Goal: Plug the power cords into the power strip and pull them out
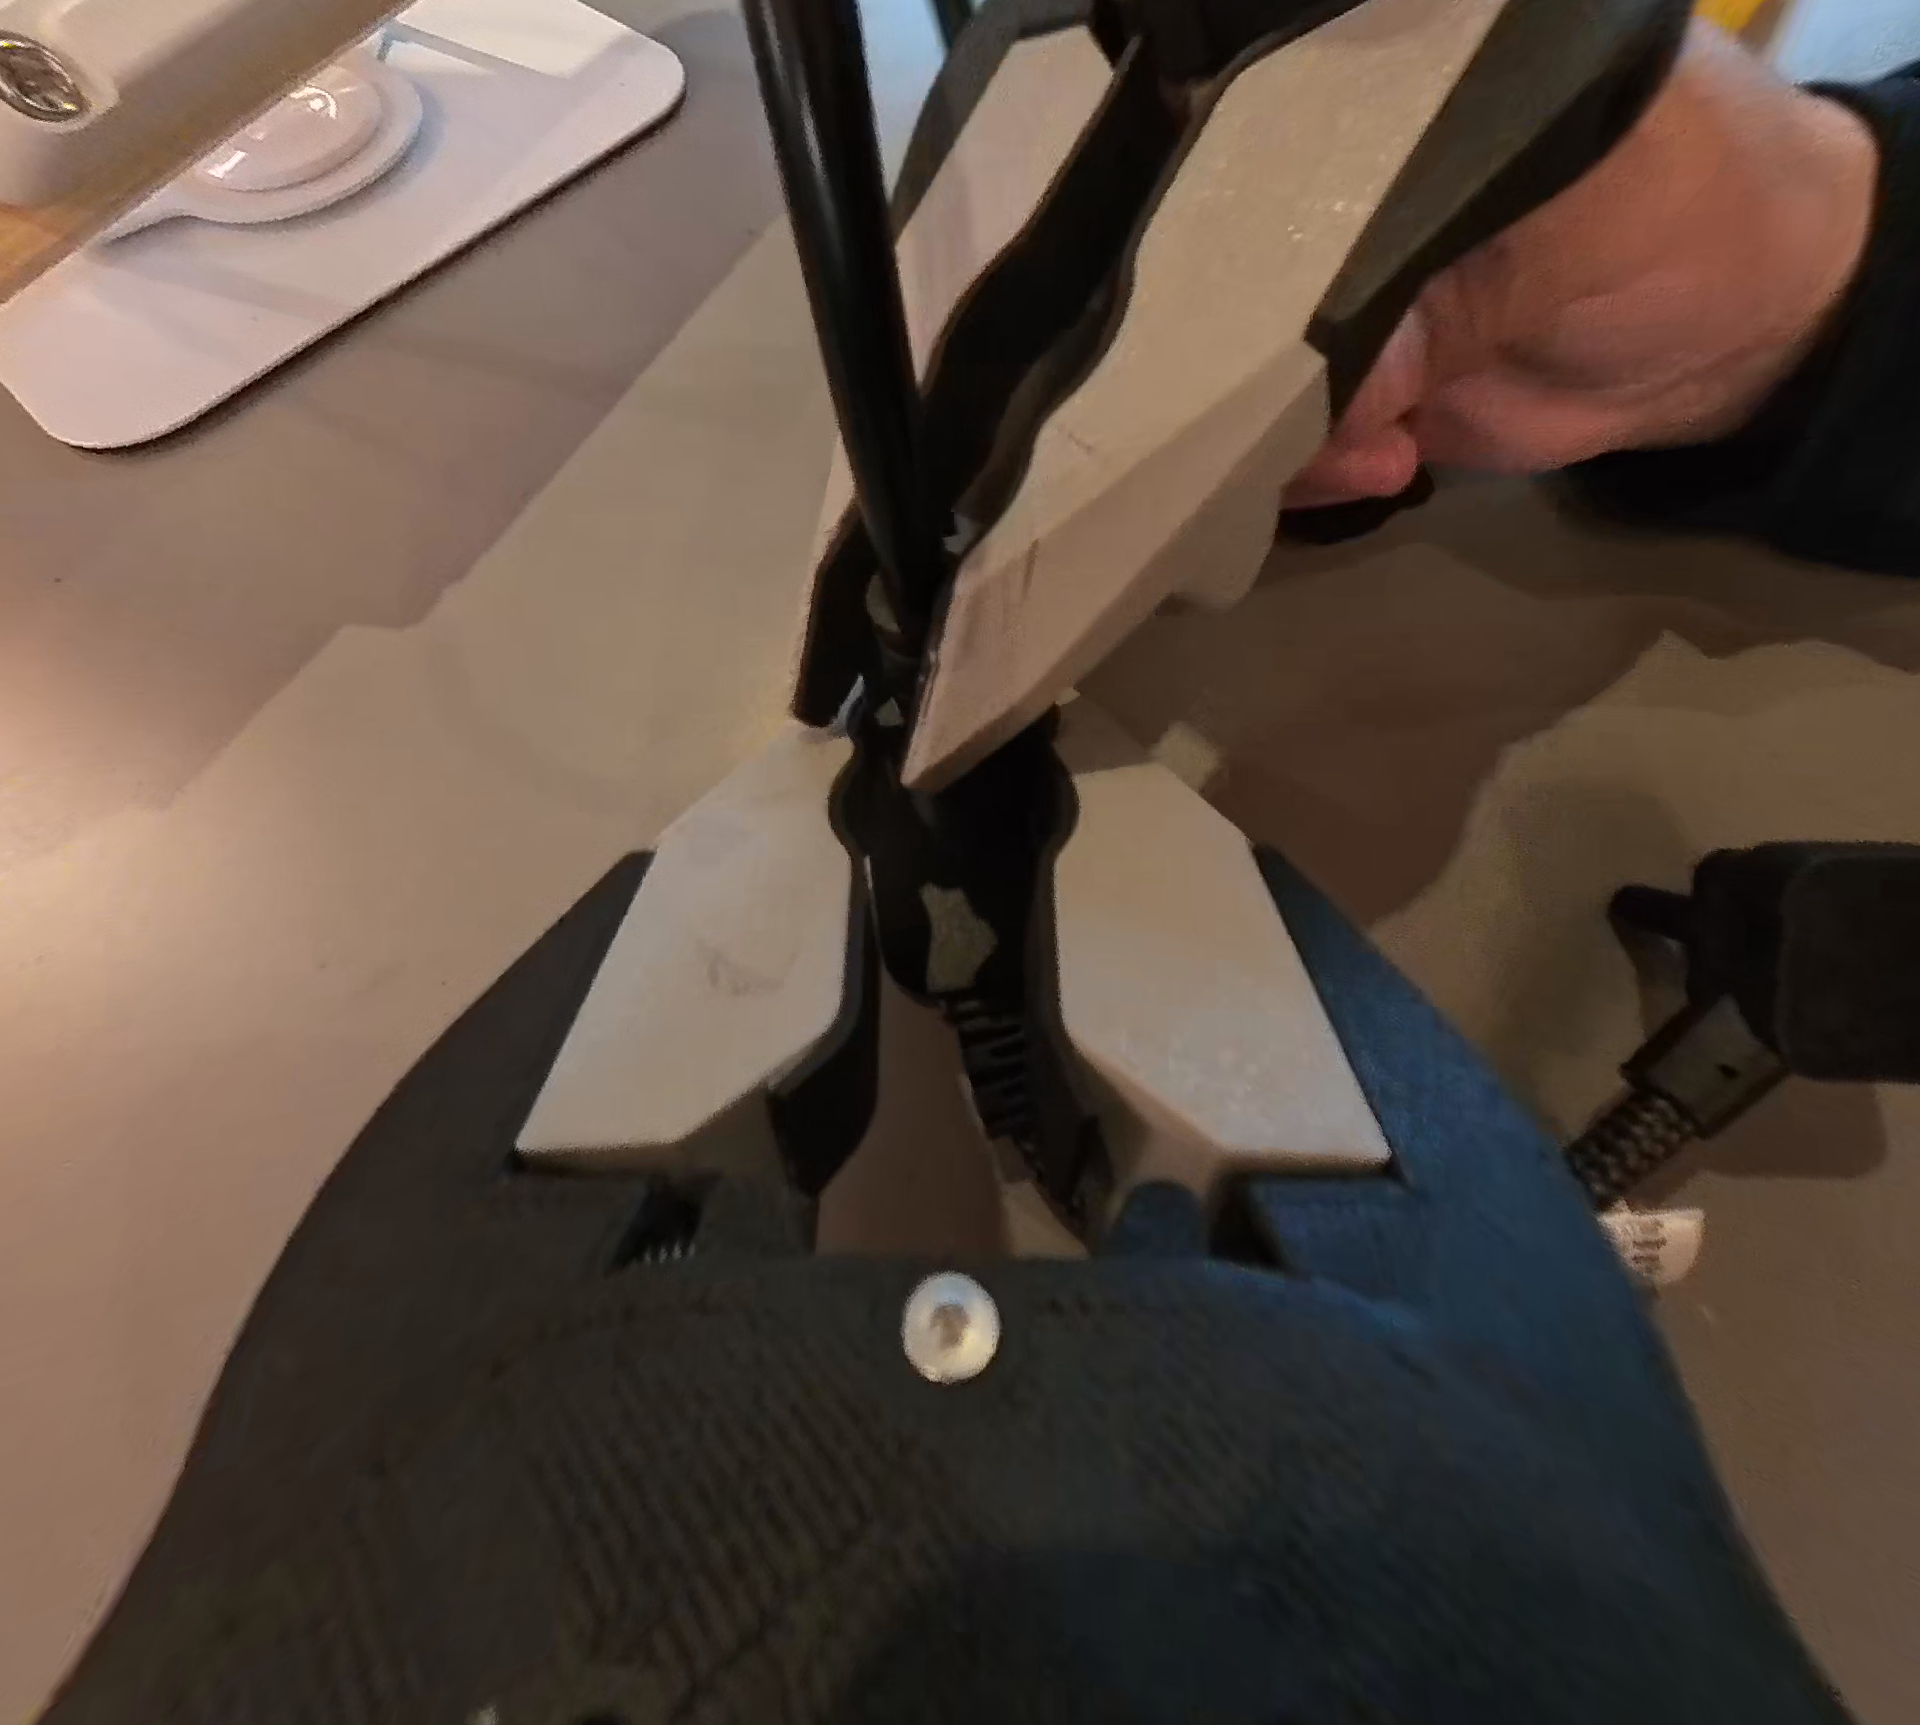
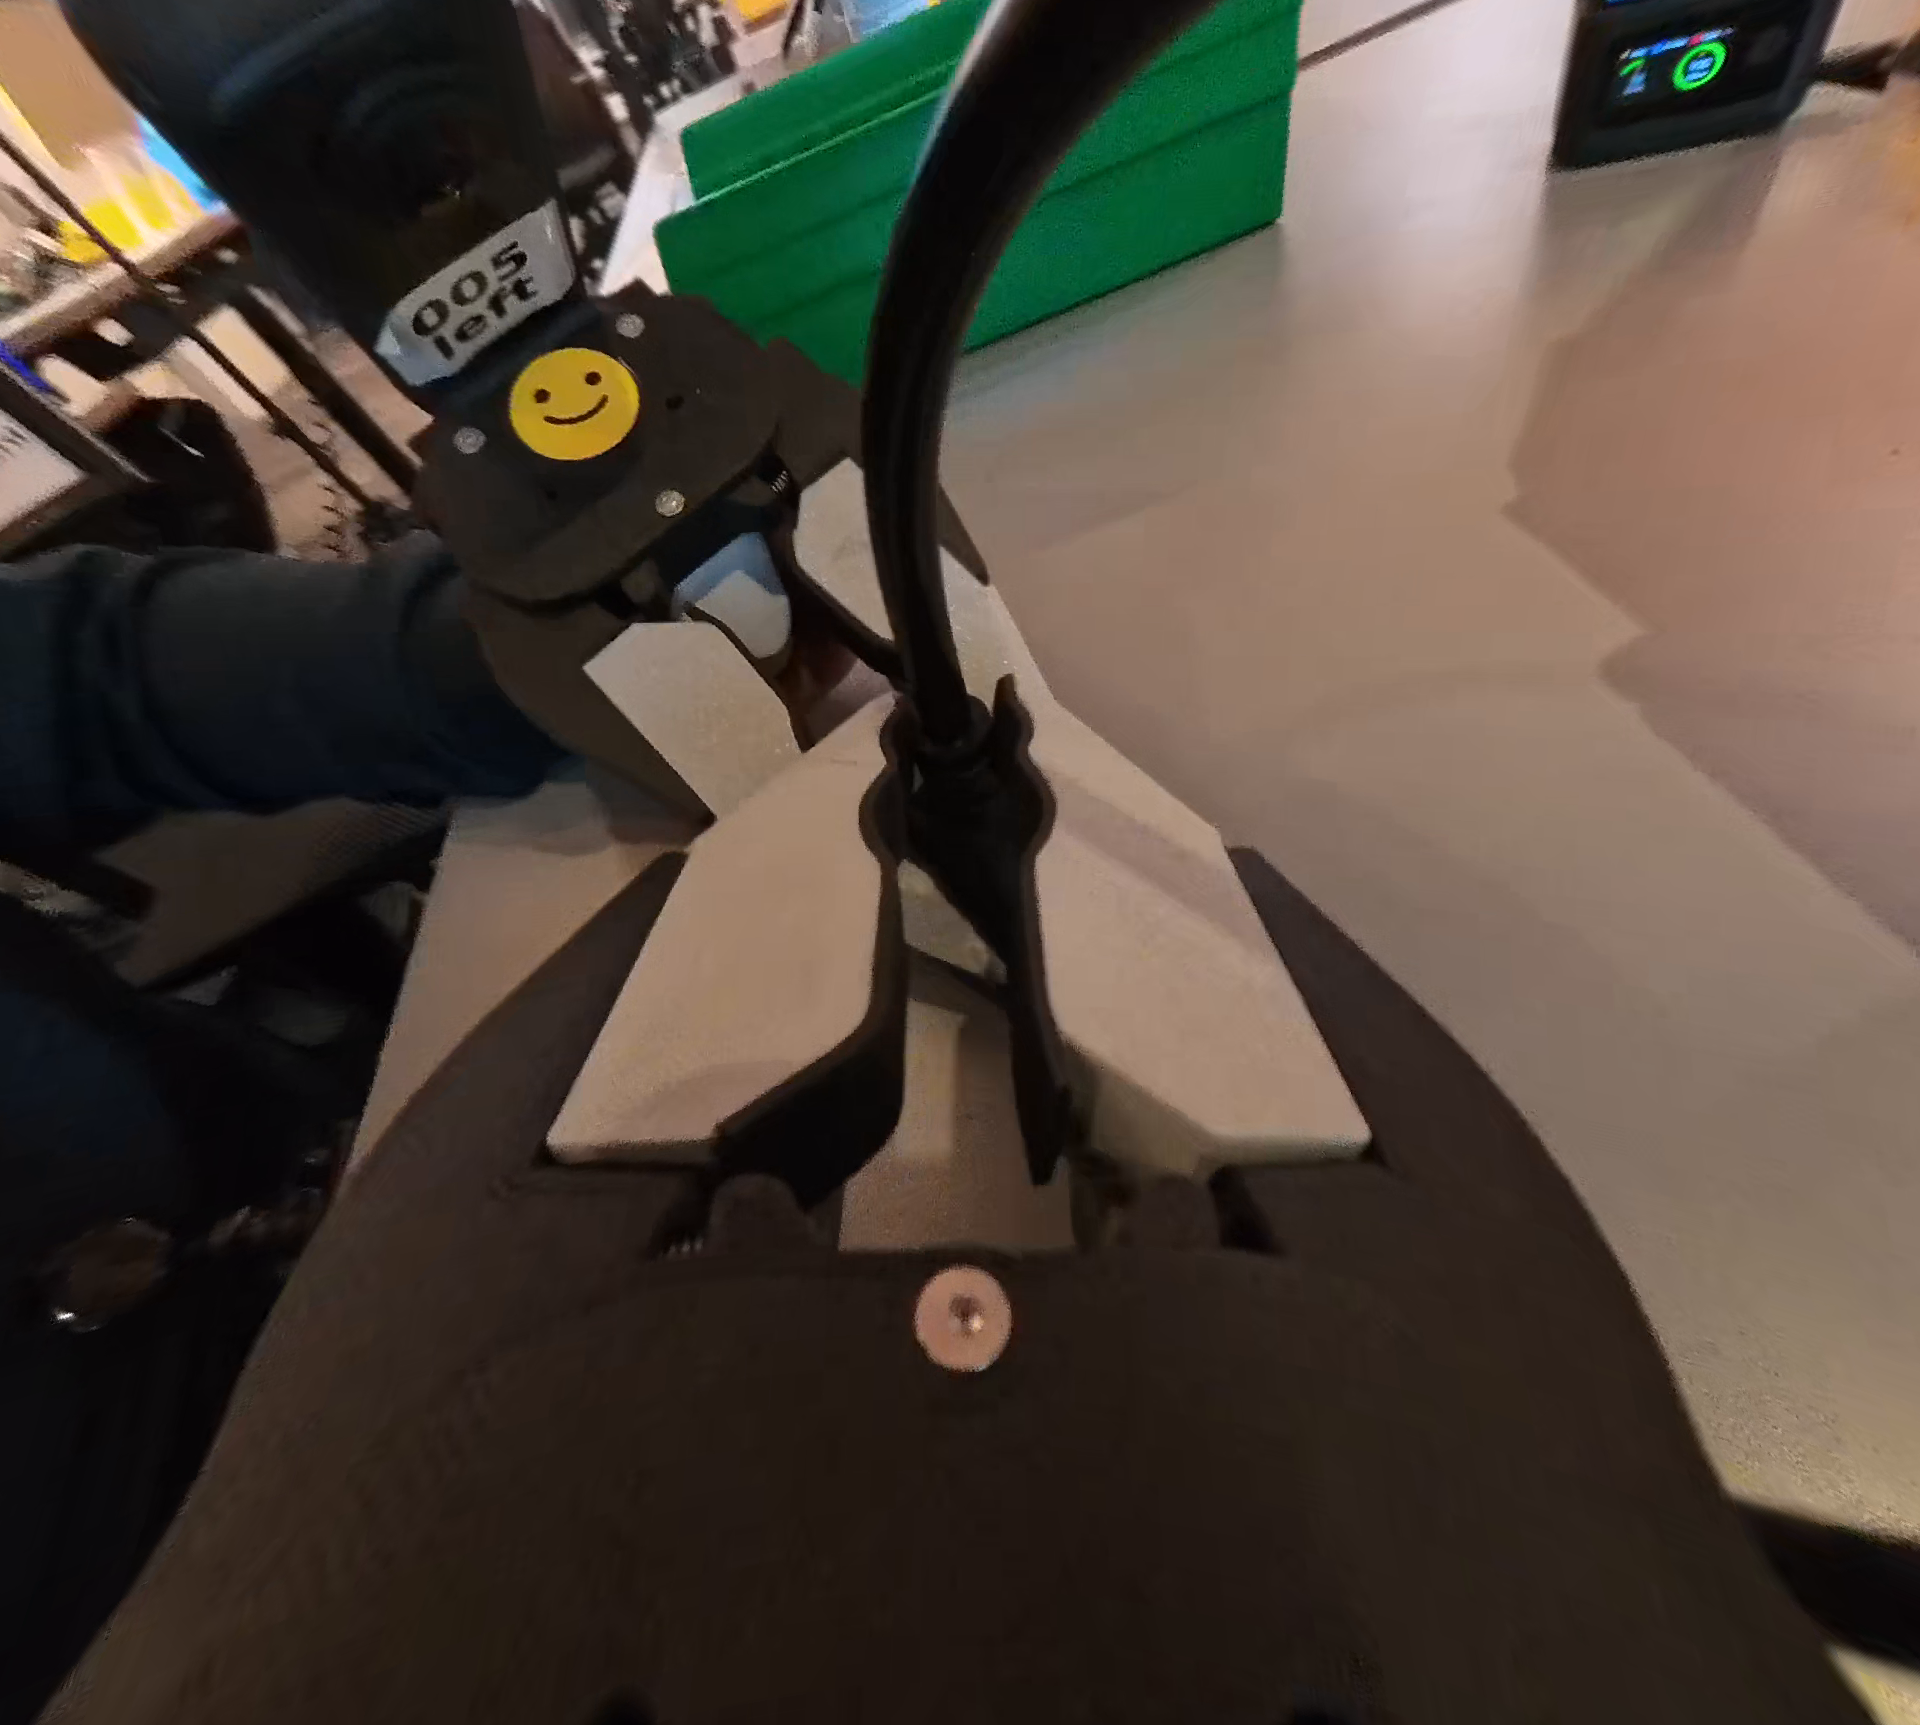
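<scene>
Grey and matte, the tabletop (image 2: pixel 1455 532) carried a long green plastic box (image 2: pixel 1091 148) at its far side and a small black device with a lit colour screen (image 2: pixel 1704 65) in the far right corner. On the left wrist view a white flat-based stand (image 1: pixel 343 221) stood at the upper left, and a second black plug with a braided cable (image 1: pixel 1766 1000) lay apart at the right edge of the table.

Both grippers met over the same spot. The right gripper (image 2: pixel 956 802) was clamped on the strain-relief end of a thick black power cord (image 2: pixel 925 387), which rose from its fingertips and arched up and away to the upper right. The left gripper (image 1: pixel 951 818) was closed around a black ribbed plug body (image 1: pixel 935 927) just under the other gripper's tips; whether this belonged to the same cord could not be told. A hand in a dark sleeve (image 1: pixel 1621 304) held the right gripper's handle. No power strip could be made out under the fingers.
</scene>
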`<act>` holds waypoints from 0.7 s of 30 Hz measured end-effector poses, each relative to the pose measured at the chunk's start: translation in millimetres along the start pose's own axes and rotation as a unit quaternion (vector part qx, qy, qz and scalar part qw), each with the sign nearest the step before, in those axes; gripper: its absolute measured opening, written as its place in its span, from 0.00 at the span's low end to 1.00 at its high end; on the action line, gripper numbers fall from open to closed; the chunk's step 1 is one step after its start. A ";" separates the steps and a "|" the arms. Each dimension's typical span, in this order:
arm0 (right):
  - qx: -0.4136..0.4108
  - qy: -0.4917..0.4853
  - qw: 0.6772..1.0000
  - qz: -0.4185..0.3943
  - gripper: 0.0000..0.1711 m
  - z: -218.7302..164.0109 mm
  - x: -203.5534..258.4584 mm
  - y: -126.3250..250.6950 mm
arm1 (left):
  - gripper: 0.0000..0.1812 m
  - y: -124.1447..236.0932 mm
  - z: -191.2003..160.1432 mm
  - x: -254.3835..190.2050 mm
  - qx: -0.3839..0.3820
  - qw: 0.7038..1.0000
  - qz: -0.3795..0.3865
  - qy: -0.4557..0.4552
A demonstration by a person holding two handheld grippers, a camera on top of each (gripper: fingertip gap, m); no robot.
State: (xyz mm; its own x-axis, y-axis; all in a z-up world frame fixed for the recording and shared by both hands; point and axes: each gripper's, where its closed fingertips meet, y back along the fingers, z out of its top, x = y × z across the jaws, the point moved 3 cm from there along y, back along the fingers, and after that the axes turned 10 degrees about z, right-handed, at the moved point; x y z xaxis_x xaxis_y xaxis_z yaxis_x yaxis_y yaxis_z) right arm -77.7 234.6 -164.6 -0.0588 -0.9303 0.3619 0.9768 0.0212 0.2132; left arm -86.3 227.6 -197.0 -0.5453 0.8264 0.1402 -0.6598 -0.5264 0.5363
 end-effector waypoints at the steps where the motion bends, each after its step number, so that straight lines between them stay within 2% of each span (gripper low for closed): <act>1: 0.004 0.000 1.000 0.005 0.07 0.7 -1.6 -0.5 | 0.14 -0.6 0.7 1.0 0.000 1.000 0.000 0.007; 9: 0.050 0.077 0.994 -0.067 0.07 1.1 -3.4 -0.5 | 0.14 -2.2 0.7 4.9 0.002 1.000 0.027 -0.001; 12: 0.082 0.126 0.981 -0.123 0.07 1.6 -2.0 3.0 | 0.14 -7.2 3.9 8.5 -0.002 1.000 0.022 0.007; 15: 0.102 0.162 0.970 -0.148 0.07 -0.2 3.6 3.9 | 0.14 -5.4 4.4 7.6 -0.010 0.998 0.045 -0.030; 18: 0.078 0.120 0.982 -0.122 0.07 0.0 0.6 1.7 | 0.14 -4.0 3.4 3.9 -0.006 1.000 0.019 -0.014; 21: 0.051 0.087 0.989 -0.109 0.07 1.0 -1.1 -0.6 | 0.14 -1.7 2.1 3.6 0.003 0.999 -0.010 0.039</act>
State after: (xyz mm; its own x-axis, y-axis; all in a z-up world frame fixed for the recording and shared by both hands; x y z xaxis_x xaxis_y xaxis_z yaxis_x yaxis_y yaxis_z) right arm -78.4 235.9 -164.2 -0.2195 -0.9660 0.1369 0.9184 -0.1572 0.3631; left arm -86.1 231.9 -195.6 -0.5710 0.8185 0.0636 -0.6683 -0.5084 0.5431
